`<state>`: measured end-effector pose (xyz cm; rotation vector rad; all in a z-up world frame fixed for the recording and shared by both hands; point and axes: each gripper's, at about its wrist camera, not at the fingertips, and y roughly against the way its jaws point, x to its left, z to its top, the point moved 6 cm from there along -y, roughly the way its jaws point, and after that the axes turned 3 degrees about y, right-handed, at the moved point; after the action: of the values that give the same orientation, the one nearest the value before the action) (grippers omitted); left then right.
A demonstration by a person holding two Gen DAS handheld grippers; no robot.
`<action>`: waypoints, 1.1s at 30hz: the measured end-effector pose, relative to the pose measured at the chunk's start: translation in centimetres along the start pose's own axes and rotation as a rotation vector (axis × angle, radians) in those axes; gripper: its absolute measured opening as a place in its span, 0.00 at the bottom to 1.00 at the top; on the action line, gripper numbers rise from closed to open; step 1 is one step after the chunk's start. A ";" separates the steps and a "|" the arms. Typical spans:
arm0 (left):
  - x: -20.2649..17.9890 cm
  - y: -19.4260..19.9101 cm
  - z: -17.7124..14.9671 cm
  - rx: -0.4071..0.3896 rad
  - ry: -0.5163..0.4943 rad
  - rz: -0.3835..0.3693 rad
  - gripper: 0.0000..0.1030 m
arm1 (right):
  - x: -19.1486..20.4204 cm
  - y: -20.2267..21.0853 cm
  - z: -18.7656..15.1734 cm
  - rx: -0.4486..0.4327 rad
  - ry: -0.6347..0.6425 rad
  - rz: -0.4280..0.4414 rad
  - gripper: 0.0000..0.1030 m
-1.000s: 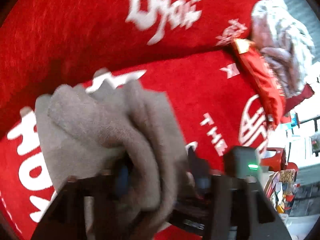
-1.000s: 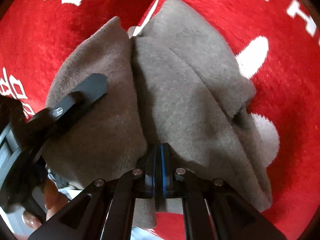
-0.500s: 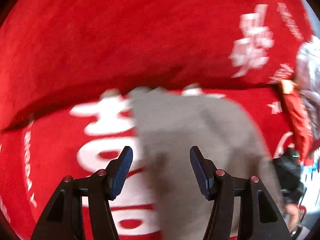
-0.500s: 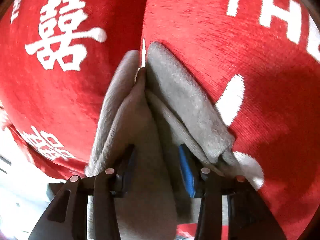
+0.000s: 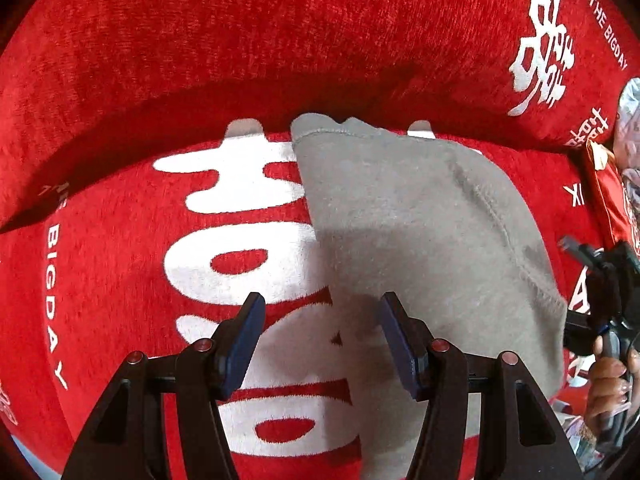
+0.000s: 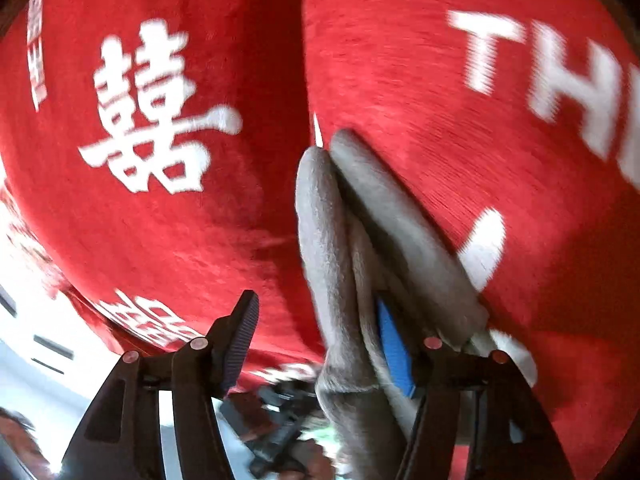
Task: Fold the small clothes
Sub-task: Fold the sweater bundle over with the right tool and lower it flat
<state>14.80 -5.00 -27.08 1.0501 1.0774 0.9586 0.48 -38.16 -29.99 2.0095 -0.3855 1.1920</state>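
The folded grey garment (image 5: 420,232) lies lengthwise ahead of the left gripper (image 5: 322,340), fingers spread empty above its near edge; the right gripper (image 6: 320,336), jaws opening, straddles its thick side fold.

Left tool (image 5: 322,336): black angular finger frames showing red-headed screws, fingers wearing dark navy pads (image 5: 394,338). Right tool (image 6: 316,340): same black frames, one ribbed dark pad, the other showing bright blue (image 6: 394,354).

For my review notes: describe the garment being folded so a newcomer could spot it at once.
Start from the red plush cover with big white lettering. On it lies the garment, a flat, soft, folded piece below the seat crease. It is the only grey thing on the red, with a stitched seam.
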 end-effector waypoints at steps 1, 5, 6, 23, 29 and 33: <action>-0.4 -0.2 0.1 0.006 0.001 0.001 0.59 | 0.5 -0.9 -0.4 0.020 0.044 -0.061 0.53; -2.0 -0.1 0.2 -0.012 -0.035 -0.003 0.59 | 3.5 -1.8 -1.4 0.071 0.352 -0.335 0.14; -2.4 -0.2 0.0 -0.010 -0.057 0.003 0.59 | 4.2 -1.8 -1.6 0.066 0.384 -0.342 0.14; -1.9 1.4 -2.5 0.002 -0.126 0.031 0.79 | 5.0 2.1 -3.6 -0.019 0.518 -0.625 0.18; -4.1 0.7 -5.6 0.062 -0.161 0.016 0.79 | 7.4 0.9 -9.1 0.108 0.631 -0.531 0.18; -4.2 -1.7 -8.3 0.110 -0.182 0.053 0.79 | 4.1 -0.6 -10.2 0.173 0.683 -0.705 0.18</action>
<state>6.06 -7.88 -29.02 1.2364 0.9642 0.8356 -3.33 -29.82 -24.00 1.5173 0.7231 1.3503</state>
